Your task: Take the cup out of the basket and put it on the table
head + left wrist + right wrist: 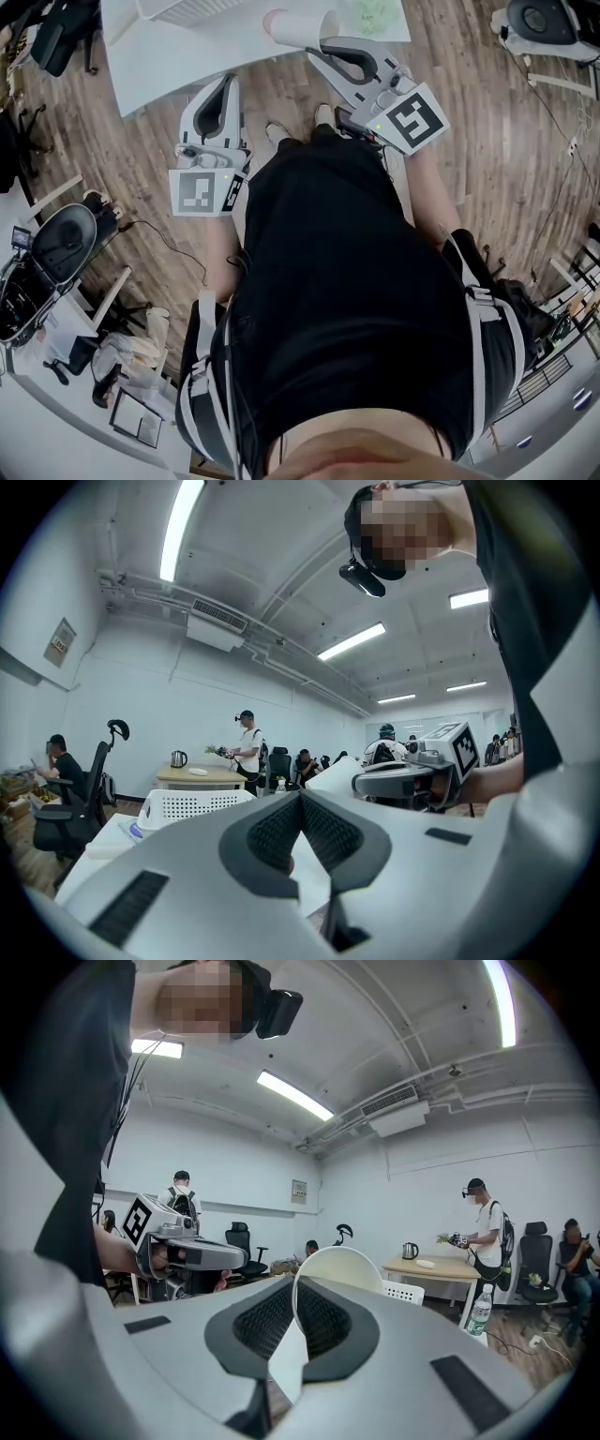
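Now right gripper (294, 1285) fingers pinch the white cup (343, 1266) by its wall, over the tabletop (159, 66). Left gripper (300, 799) fingers closed, empty.

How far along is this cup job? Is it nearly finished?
Done: the cup is out of the white basket. In hand: the right gripper is clamped on its rim, holding it over the table. To do: set it down and let go. The left gripper is shut and empty.

Overhead; level gripper views, shared basket (192, 806)
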